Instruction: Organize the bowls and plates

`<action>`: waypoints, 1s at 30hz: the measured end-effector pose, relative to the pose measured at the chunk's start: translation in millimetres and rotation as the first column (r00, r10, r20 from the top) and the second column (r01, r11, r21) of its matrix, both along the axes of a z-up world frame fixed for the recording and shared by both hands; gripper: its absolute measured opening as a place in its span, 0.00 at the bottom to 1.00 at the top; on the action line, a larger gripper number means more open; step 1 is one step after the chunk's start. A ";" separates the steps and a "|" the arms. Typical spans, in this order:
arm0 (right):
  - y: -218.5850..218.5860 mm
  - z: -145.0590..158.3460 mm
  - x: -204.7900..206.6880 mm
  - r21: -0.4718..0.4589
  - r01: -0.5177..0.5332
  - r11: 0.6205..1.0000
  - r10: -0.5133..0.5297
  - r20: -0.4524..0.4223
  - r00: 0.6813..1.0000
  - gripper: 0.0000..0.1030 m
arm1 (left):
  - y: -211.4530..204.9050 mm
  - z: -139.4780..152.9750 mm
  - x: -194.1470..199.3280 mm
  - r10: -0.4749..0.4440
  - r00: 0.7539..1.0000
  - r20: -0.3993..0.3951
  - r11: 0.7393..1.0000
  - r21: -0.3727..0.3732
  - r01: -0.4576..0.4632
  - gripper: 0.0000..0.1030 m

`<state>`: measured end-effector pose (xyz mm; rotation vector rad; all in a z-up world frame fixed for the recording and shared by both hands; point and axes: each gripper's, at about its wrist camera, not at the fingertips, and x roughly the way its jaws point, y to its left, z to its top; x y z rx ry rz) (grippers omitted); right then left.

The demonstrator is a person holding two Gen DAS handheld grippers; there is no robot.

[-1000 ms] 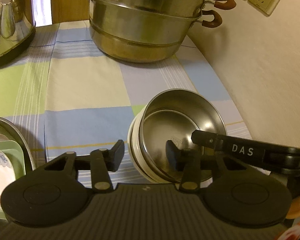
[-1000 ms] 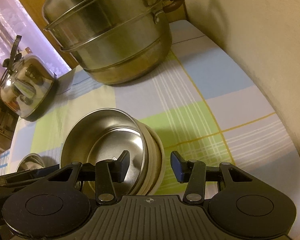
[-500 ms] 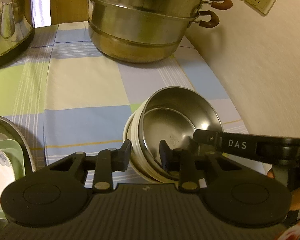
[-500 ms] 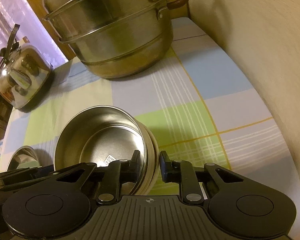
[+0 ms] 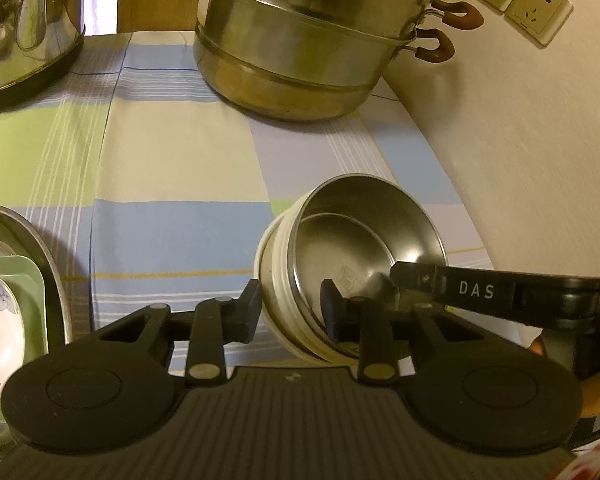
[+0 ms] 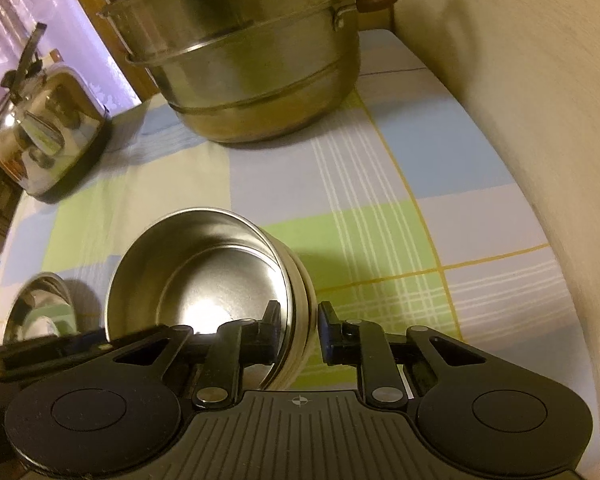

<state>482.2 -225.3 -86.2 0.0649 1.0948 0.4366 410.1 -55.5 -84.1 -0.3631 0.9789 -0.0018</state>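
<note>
I have the left gripper (image 5: 290, 312) and right gripper (image 6: 299, 330) both clamped on the bowl stack's (image 5: 364, 240) rim at six o'clock.

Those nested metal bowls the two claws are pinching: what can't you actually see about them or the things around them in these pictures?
- Nested bowls, both views: the near rim and the underside are hidden by each claw's body, so how many are stacked is unclear.
- Small mark inside the top bowl, left view: too small to read.
- Plates in the tray, left view: cut off by the left edge.
- Steamer pot top: cut off above in both views.
</note>
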 end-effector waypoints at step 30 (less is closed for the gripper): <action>-11.5 3.5 -3.9 0.056 0.018 0.998 -0.020 0.052 0.998 0.61 | -1.8 7.2 -2.8 0.045 0.999 0.025 0.997 0.056 -0.046 0.33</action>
